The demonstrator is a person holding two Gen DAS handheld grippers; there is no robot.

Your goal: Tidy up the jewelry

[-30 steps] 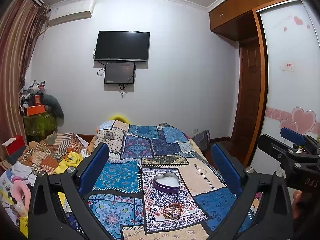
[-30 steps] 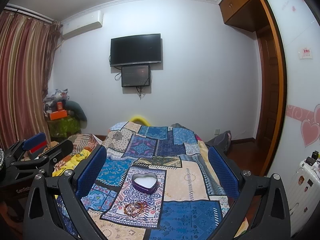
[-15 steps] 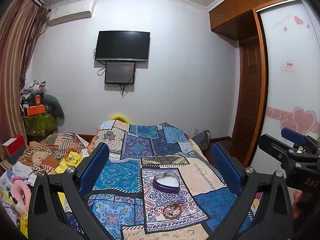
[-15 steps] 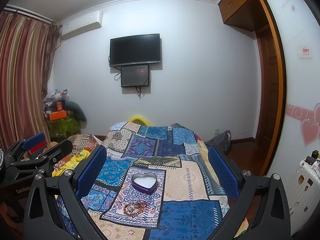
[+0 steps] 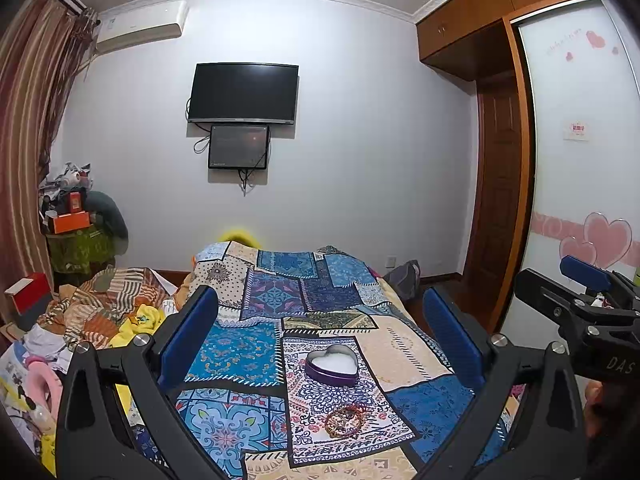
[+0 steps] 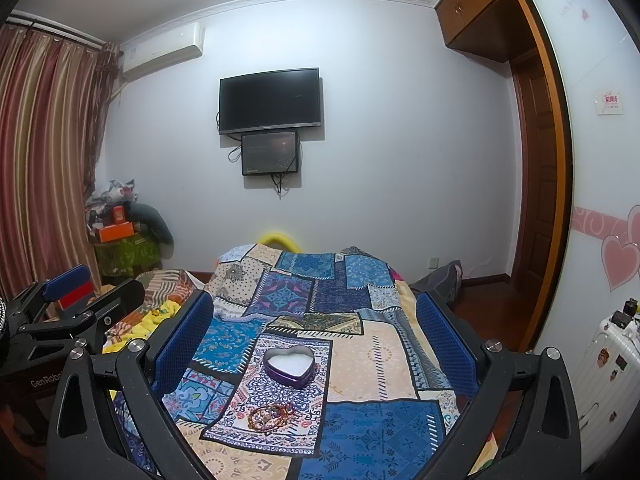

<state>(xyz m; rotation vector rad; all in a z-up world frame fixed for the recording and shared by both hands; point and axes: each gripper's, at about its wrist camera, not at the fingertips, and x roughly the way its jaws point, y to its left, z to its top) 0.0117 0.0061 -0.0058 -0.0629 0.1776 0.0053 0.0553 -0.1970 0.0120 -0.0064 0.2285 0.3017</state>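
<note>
A purple heart-shaped tin (image 5: 331, 364) with a white lining sits open on the patchwork bedspread (image 5: 240, 352); it also shows in the right wrist view (image 6: 290, 365). A pile of beaded bracelets (image 5: 343, 421) lies just in front of it, and it shows in the right wrist view too (image 6: 271, 416). My left gripper (image 5: 320, 344) is open and empty, held above the bed short of both. My right gripper (image 6: 312, 344) is open and empty likewise. Each gripper shows at the edge of the other's view.
A heap of clothes and cloths (image 5: 100, 316) lies left of the bed. A white suitcase (image 6: 608, 376) stands at the right by the wardrobe door (image 6: 592, 160). A TV (image 5: 243, 94) hangs on the far wall. A cluttered stand (image 6: 120, 248) is by the curtains.
</note>
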